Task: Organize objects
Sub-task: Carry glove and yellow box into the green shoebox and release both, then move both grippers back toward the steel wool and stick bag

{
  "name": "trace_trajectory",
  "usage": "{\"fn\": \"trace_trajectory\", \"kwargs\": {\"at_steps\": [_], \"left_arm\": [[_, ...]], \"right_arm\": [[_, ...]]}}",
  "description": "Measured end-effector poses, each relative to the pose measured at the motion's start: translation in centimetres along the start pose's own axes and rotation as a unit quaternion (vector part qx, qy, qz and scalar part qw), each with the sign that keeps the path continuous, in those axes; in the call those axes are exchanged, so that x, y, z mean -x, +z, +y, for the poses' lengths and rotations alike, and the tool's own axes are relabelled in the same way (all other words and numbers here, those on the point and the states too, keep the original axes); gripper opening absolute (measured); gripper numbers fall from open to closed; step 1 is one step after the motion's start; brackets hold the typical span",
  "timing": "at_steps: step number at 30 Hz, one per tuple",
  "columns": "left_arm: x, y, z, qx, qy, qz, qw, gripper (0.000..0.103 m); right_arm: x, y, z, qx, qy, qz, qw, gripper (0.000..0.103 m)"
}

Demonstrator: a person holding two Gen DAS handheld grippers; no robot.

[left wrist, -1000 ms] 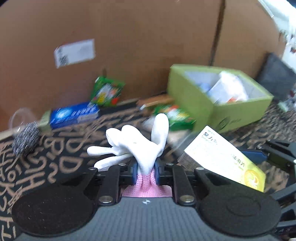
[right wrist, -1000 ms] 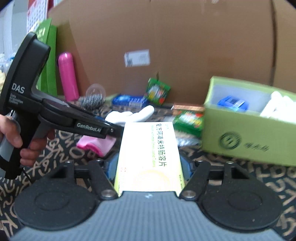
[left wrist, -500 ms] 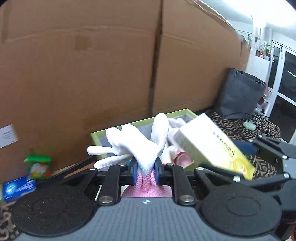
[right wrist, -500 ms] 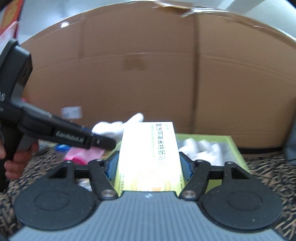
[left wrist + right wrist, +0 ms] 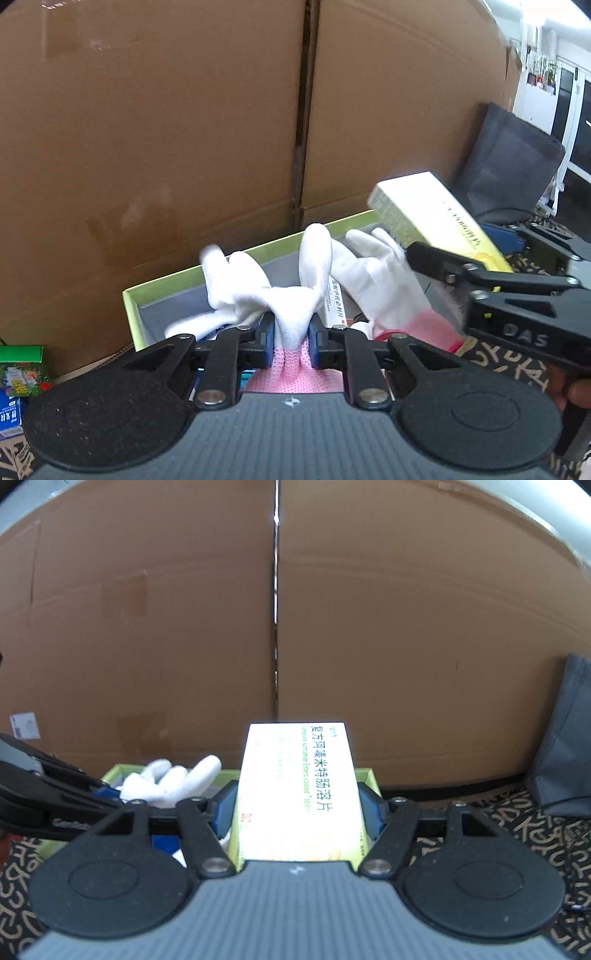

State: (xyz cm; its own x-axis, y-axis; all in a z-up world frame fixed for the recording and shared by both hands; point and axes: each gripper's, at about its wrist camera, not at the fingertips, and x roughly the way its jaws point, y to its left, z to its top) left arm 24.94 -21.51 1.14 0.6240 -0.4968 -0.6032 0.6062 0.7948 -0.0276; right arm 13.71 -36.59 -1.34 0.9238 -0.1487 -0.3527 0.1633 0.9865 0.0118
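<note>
My left gripper (image 5: 290, 341) is shut on a white glove with a pink cuff (image 5: 295, 295), held up over the near edge of the green box (image 5: 155, 291). Another white glove (image 5: 380, 280) lies inside that box. My right gripper (image 5: 297, 808) is shut on a yellow medicine carton (image 5: 297, 790), which sticks forward above the green box (image 5: 367, 775). In the left wrist view the same carton (image 5: 432, 221) hangs over the box's right end, held by the right gripper (image 5: 461, 273). In the right wrist view the held glove (image 5: 173, 779) shows at the left.
Tall brown cardboard boxes (image 5: 221, 129) wall off the back, right behind the green box. A grey bag (image 5: 509, 166) stands at the right. A green snack packet (image 5: 22, 369) and a blue packet (image 5: 9, 417) lie at the far left on the patterned cloth (image 5: 517, 823).
Both grippers have swung right with their loads, from the cluttered cloth to above the green box. The box now sits directly under the glove and the carton.
</note>
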Motion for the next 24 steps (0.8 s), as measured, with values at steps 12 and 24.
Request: {"fn": "trace_trajectory", "kwargs": {"at_steps": [12, 24], "left_arm": [[1.1, -2.1, 1.7, 0.061, -0.001, -0.036, 0.9975, 0.088], [6.7, -4.8, 1.8, 0.108, -0.011, -0.063, 0.9921, 0.095]], "right_arm": [[0.1, -3.1, 0.7, 0.019, -0.016, 0.015, 1.0, 0.099], [5.3, -1.8, 1.5, -0.006, 0.011, -0.007, 1.0, 0.103]]}}
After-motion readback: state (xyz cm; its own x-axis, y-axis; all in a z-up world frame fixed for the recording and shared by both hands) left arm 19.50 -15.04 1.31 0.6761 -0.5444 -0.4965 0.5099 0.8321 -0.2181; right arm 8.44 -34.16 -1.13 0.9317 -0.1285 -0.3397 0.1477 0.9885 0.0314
